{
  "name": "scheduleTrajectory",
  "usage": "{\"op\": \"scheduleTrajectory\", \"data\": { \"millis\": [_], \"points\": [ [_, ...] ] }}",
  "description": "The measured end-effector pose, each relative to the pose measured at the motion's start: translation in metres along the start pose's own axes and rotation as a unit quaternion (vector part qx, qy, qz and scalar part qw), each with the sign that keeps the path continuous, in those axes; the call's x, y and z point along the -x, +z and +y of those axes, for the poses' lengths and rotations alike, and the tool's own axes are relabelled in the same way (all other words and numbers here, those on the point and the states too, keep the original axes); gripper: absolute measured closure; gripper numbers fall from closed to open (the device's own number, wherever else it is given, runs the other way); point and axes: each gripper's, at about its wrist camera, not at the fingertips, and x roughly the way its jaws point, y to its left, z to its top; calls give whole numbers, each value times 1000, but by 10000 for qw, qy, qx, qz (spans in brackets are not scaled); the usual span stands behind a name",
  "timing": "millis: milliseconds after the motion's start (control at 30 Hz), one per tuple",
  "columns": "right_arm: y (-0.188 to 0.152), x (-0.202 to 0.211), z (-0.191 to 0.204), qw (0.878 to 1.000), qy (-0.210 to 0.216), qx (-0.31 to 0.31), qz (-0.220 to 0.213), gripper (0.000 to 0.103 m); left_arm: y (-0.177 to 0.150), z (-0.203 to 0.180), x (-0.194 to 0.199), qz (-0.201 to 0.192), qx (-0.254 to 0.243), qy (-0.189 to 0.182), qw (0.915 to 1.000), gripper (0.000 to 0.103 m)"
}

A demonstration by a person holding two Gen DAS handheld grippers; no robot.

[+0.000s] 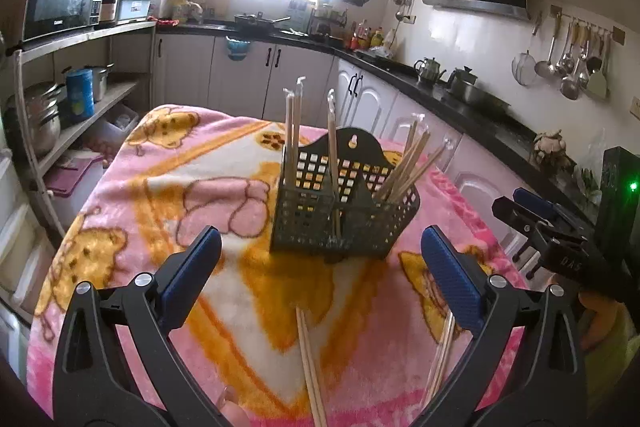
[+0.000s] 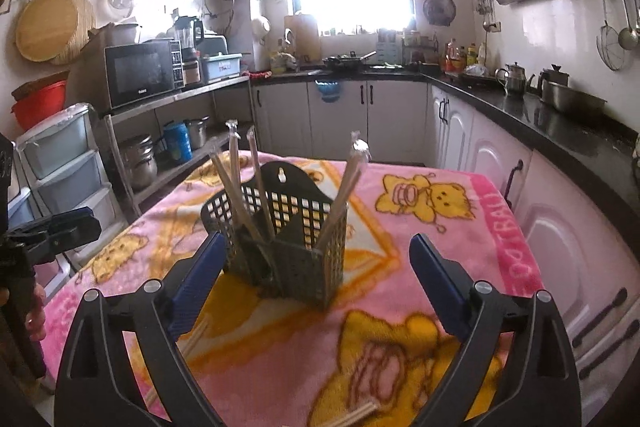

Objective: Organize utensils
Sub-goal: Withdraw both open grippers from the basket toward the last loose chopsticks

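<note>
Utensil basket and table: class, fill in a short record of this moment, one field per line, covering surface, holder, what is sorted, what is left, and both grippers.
surface: pink blanket covering the table
holder: black basket standing upright on the blanket, with compartments
sorted: wrapped chopsticks standing in the basket, some upright, some leaning
left to sort: loose chopsticks lying flat on the blanket near the left gripper
left gripper: open, holding nothing
right gripper: open, holding nothing, facing the basket
</note>
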Motion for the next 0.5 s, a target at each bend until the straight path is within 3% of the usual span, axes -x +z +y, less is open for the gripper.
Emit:
{"op": "scheduleTrajectory", "data": {
  "millis": [500],
  "points": [
    [-46,2,-1,9982,-114,-82,584,13,-43,-4,-18,371,23,-61,9993,12]
  ]
}}
